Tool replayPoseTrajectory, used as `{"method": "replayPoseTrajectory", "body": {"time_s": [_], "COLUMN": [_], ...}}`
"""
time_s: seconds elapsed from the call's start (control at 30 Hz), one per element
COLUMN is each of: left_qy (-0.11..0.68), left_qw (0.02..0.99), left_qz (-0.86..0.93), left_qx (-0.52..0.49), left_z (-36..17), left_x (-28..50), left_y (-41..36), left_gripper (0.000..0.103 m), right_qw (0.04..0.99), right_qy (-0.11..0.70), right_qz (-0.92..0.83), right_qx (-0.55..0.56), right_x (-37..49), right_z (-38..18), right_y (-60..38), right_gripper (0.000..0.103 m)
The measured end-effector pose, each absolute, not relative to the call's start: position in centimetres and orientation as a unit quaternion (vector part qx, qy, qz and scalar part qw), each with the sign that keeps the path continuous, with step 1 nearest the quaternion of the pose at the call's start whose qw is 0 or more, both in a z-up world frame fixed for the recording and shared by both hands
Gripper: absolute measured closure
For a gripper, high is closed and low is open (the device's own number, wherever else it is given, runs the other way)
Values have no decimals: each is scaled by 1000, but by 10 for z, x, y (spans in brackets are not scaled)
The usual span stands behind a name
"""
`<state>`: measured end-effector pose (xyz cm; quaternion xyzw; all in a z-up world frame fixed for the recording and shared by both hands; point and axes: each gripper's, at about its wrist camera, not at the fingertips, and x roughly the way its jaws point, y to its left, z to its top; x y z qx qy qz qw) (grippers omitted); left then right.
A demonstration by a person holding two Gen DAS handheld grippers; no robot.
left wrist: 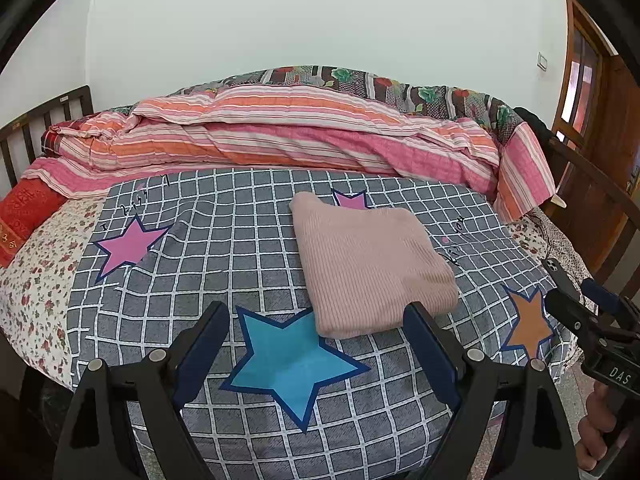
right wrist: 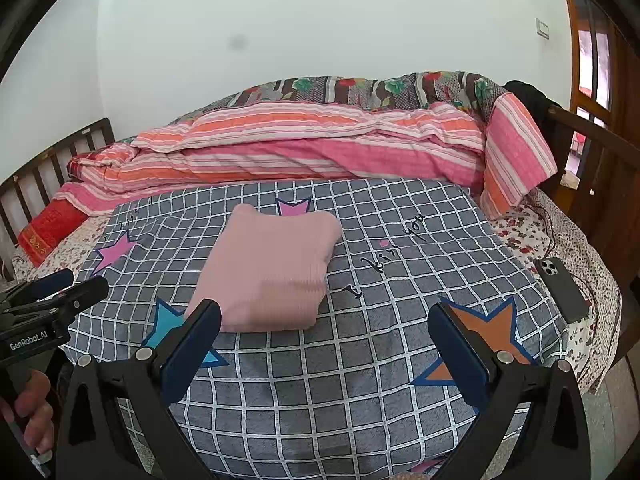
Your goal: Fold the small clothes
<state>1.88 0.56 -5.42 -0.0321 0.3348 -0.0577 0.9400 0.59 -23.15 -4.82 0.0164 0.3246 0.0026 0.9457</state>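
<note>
Left gripper [left wrist: 316, 312] agape, empty; pink garment [left wrist: 370, 262] folded on blanket [left wrist: 240, 232].

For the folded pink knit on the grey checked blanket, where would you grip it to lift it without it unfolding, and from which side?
Probably the thick near edge of the pink knit, coming from the front, where both open grippers, left gripper and right gripper, already face it. That edge shows stacked layers bulging above the checked blanket, so jaws could pinch all layers together.

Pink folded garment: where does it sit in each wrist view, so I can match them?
Left wrist: pink folded garment right of centre, just beyond the left gripper.
Right wrist: left of centre, beyond the right gripper.
Shared landmark: blue star at its near-left corner.
</note>
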Motion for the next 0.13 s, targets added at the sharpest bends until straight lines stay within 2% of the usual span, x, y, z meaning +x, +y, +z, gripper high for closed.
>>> {"method": "replayPoseTrajectory", "body": {"time_s": [0.13], "left_qy": [334], "left_qw": [940], "left_qz": [-61], "left_qx": [-32], "left_z": [-54], "left_x": [19], "left_y": [6], "left_gripper": [15], "right_qw": [946], "right_qy": [325], "right_qz": [5], "right_qx": [15], "right_x": [6], "right_z": [-49], "right_y": [-232], "right_gripper": [2]}}
